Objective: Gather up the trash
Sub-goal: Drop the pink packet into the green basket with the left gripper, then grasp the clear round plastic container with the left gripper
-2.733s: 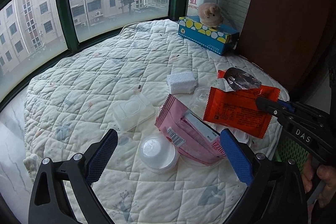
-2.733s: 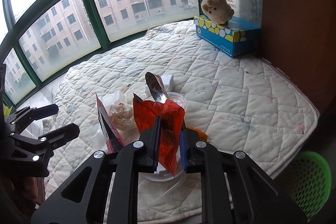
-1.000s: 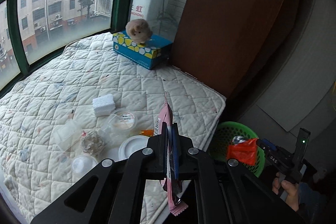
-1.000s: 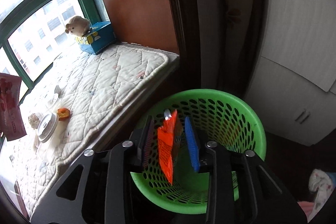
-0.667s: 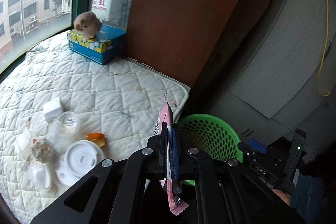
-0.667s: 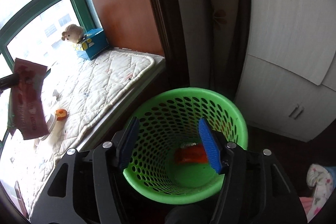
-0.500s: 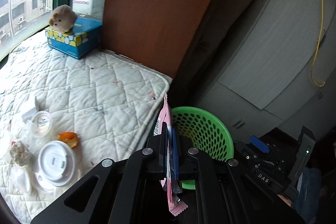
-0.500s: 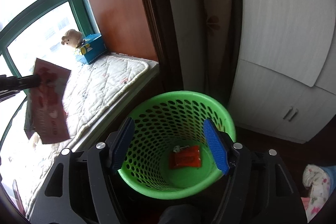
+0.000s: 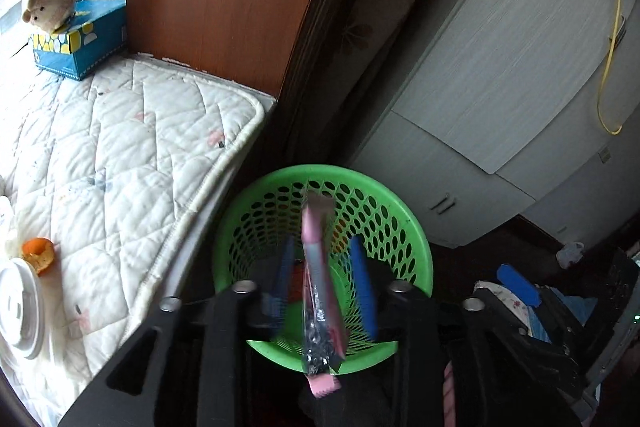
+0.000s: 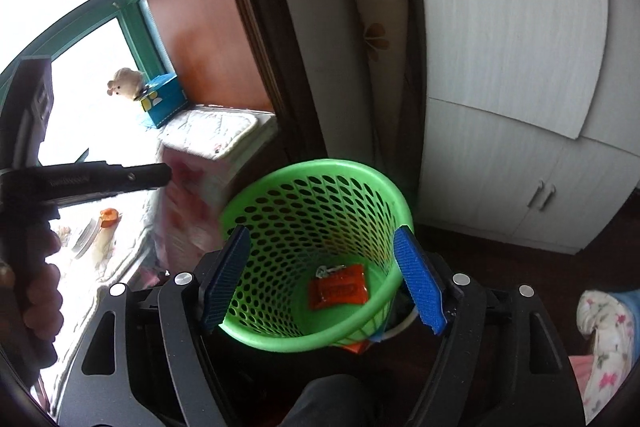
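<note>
A green mesh basket stands on the floor by the mattress. My left gripper is open above it, blue pads apart, and the pink wrapper hangs loose between them over the basket, not touching either pad. In the right wrist view the basket holds the orange wrapper on its bottom. My right gripper is open and empty above the basket's near rim. The pink wrapper shows blurred left of the basket there.
The quilted mattress lies to the left, with a white lid and an orange scrap near its edge. A blue tissue box with a plush toy stands at the back. White cabinets stand behind the basket.
My left gripper moved over the basket and opened, releasing the pink wrapper. My right gripper let go of the orange wrapper, which fell into the basket, and stayed open.
</note>
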Available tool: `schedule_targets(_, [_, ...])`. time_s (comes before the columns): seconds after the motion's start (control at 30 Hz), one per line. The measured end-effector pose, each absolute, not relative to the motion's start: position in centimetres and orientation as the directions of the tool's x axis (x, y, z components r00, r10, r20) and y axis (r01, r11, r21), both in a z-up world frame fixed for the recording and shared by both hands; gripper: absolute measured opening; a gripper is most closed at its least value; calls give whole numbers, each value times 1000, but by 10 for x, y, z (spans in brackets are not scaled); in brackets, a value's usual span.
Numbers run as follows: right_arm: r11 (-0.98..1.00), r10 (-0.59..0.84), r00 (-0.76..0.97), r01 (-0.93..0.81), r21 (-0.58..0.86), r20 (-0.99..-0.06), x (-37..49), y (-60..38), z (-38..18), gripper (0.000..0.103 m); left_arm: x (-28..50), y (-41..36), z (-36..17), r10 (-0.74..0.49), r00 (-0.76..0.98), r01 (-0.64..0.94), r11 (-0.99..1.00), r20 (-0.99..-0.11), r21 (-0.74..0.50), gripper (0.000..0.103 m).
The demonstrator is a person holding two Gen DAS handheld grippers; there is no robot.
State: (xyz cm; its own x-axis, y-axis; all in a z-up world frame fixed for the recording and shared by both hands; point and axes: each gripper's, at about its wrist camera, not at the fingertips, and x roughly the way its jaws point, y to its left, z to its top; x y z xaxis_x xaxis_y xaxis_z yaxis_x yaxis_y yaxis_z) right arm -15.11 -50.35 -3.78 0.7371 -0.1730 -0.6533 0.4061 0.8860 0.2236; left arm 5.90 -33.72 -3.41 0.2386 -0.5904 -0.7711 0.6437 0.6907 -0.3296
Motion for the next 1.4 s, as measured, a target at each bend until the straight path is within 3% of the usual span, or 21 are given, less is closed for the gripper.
schedule_targets(0.17, [877,-173,733,418,235,-658,-154,-507,-42,74,58,-339,-47,-581,209,632,694,-786,-345,40])
schedule_targets(0.23, [877,-168,734,416,239,-658,-154,-506,-43,74,58,-334,-49,-573,219,627,703,-790,-336,47])
schedule_targets(0.4, [887,-160,740,398,234,-653,-152,-498,-41,77,52,-304,-40,-552,272,614,730,-788,-299,55])
schedule_targets(0.73, [921,-116,759,324,217,-640,-134,-464,-32,81,57,-225,-21,-491,383,525,813,-782,-253,60])
schedule_targets(0.97, [943,-69,772,257,211,-632,-115,-438,-23,83,61,-163,-10,-399,492,441,881,-774,-174,63])
schedule_targets(1.2, [963,-17,781,181,199,-624,-95,-405,-15,85,77,-93,-6,-298,561,318,939,-772,-131,76])
schedule_targets(1.4, [976,37,782,106,191,-623,-75,-372,-11,86,90,-38,-18,-211,570,215,971,-794,-104,76])
